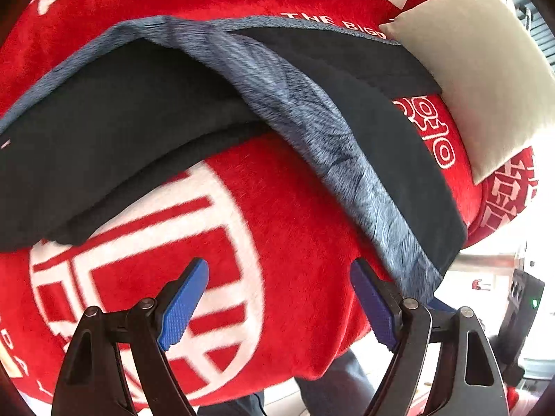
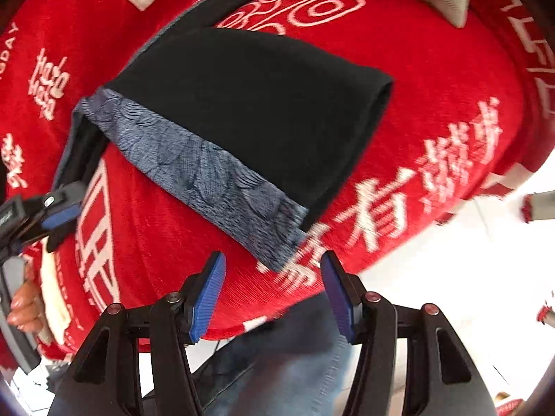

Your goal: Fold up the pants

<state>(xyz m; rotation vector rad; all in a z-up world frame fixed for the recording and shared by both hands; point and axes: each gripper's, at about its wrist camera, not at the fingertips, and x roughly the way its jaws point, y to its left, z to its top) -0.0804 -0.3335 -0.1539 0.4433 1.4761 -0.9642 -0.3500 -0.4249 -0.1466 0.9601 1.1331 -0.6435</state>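
Black pants (image 2: 249,111) lie folded on the red blanket (image 1: 295,228), patterned cuff on top. Both grippers, left (image 1: 279,298) and right (image 2: 272,294), hover with jaws spread and empty, probably lining up another fold.

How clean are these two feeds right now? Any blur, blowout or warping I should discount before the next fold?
Left wrist view: strong fisheye bending, the pants and red blanket fairly sharp, bright washout at the right edge by the beige pillow. Right wrist view: motion smear on the blanket's white characters and the patterned hem, floor at lower right blown out white.
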